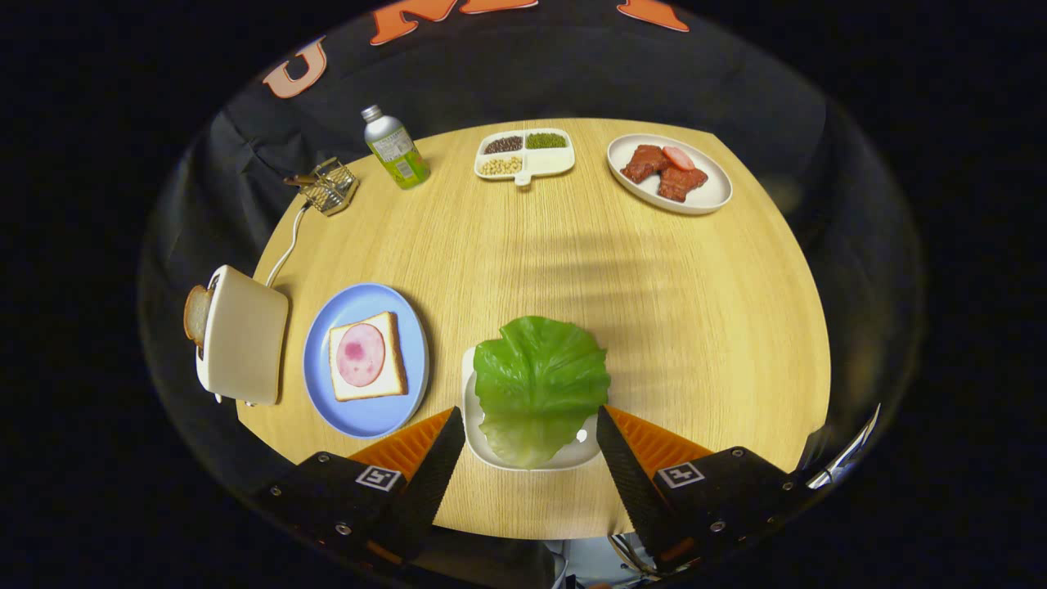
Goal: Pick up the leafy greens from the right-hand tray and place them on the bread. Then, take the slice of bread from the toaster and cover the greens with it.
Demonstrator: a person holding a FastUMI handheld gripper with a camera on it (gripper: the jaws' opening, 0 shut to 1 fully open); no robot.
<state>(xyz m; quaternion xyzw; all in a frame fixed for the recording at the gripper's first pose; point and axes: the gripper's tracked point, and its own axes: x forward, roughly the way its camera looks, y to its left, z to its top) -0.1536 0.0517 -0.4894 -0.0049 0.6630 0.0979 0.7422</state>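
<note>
Gripper view has our gripper (523,421) spread wide, fingers either side of the leafy greens (540,384), which lie on their tray (572,454); contact seems absent, though we can't be sure. Nothing is done yet: the bread (366,357) on the blue plate (360,417) waits bare of greens, and the toaster (244,335) holds its slice (196,314).

We see green leafy greens (540,384) on a white tray (473,425), a blue plate (327,327), and a pale wood-grain table (654,311).
</note>
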